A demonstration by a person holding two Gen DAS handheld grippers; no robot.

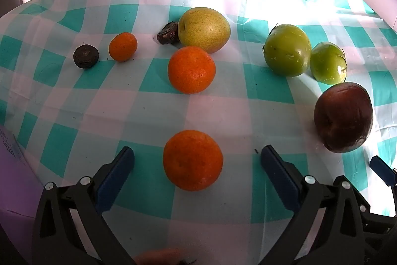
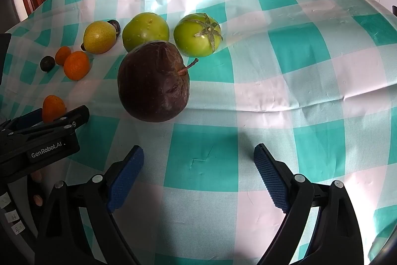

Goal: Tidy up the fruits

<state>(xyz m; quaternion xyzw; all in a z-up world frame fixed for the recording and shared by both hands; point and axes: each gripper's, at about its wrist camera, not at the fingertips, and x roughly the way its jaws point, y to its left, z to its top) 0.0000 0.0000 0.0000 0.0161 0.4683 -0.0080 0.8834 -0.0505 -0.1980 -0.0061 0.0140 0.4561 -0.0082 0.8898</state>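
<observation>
On the checked counter (image 1: 74,116), your fruits are lying loose, the dark apple (image 2: 153,81) sitting near two green tomatoes (image 2: 197,35). Your left gripper (image 1: 196,160) is holding its jaws wide around an untouched orange (image 1: 193,160), and your right gripper (image 2: 198,160) is gaping over bare cloth, gripping nothing.

Near orange (image 1: 193,160) low centre on tablecloth (image 1: 74,103); second orange (image 1: 191,69) above it, pear (image 1: 204,29) behind; two tomatoes (image 1: 287,50) touching, right; apple (image 1: 343,116) lower right.
</observation>
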